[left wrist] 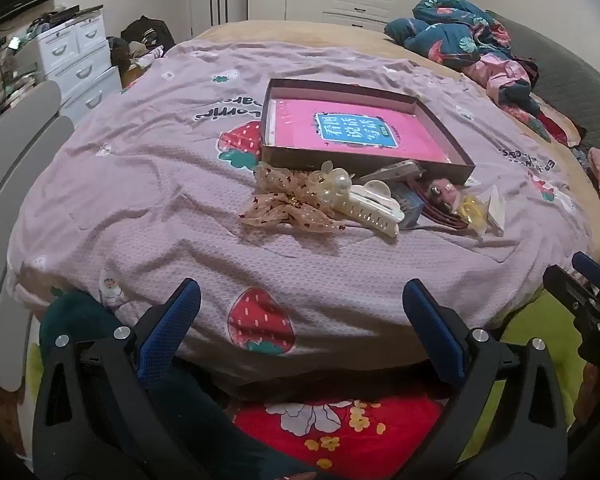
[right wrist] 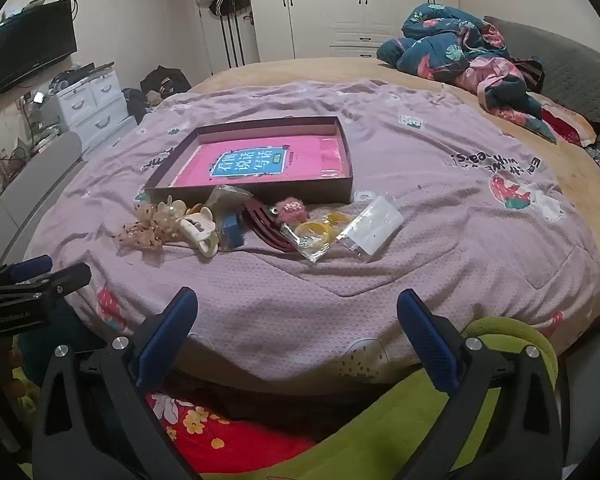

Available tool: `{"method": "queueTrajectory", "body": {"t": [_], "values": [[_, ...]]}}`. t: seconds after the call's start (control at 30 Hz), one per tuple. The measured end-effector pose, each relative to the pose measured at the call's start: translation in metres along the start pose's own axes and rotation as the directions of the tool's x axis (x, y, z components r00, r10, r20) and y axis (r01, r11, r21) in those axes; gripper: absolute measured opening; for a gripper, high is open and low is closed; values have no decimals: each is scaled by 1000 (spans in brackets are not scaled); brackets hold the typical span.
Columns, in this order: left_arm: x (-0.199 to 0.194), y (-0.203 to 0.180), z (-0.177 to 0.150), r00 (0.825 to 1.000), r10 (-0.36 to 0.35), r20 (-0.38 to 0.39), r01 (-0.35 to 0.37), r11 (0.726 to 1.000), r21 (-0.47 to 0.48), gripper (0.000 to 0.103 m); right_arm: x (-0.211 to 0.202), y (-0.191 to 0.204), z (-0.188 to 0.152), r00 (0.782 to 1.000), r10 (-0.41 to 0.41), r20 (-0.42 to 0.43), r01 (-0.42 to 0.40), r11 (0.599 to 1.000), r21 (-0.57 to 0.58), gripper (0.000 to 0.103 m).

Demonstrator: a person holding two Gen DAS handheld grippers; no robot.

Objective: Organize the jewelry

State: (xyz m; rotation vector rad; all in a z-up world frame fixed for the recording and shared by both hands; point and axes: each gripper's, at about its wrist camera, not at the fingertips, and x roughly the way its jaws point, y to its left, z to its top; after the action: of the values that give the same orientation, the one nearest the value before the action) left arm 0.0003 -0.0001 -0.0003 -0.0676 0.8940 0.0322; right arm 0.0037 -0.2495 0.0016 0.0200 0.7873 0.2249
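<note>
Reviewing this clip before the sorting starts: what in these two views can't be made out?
- Blue item: left wrist view, mostly hidden behind the cream claw clip; identity unclear.
- Dark red comb: right wrist view, partly covered by the pink fuzzy clip and the bag of yellow bands.
- Clear packet: contents too small to tell.
- Box: near inner floor hidden by its front wall.
- Right gripper: cut off by the left view's edge.

your inventory: bedspread (left wrist: 140, 208), matt lilac woven cloth, waffle texture; box (left wrist: 364, 160), matt dark cardboard; book (left wrist: 340, 128), glossy pink paper cover; claw clip (left wrist: 374, 210), smooth glossy cream plastic; bow (left wrist: 288, 204), sheer gauzy fabric; bags (right wrist: 370, 228), clear shiny plastic; fingers (right wrist: 168, 336), blue textured pads.
</note>
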Motion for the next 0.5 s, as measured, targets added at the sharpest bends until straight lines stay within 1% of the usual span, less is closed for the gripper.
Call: {"method": "queueTrajectory", "body": {"t": [0.03,0.1,0.23,0.3,0.33,0.47,0.5], "values": [[0,0,0,1000,2,-1,-2,1000,1,95,0,-1,0,1000,10,9,-10,1000,8,99],[0,0,0,1000,-10,7,10,1000,-4,95,0,-1,0,1000,10,8,-10,1000,11,99],[0,-1,-1,1000,-9,8,9,1000,-4,95,-1,0,0,1000,6,12,-6,1000,11,99],[-7,-4,-3,1000,-10,14,10,1000,-5,95,-3,0,0,1000,5,15,-5,1000,11,99],[-8,-6,-3,1000,-10,15,10,1000,-6,95,0,-3,1,1000,11,4,-11,1000,13,99],[-6,-8,-1,1000,-19,11,19,1000,-5,95,-5,-2,-1,1000,14,7,-14,1000,12,99],[-6,-8,-1,1000,-20,14,20,1000,-6,95,-1,-2,0,1000,12,3,-12,1000,15,99]]}}
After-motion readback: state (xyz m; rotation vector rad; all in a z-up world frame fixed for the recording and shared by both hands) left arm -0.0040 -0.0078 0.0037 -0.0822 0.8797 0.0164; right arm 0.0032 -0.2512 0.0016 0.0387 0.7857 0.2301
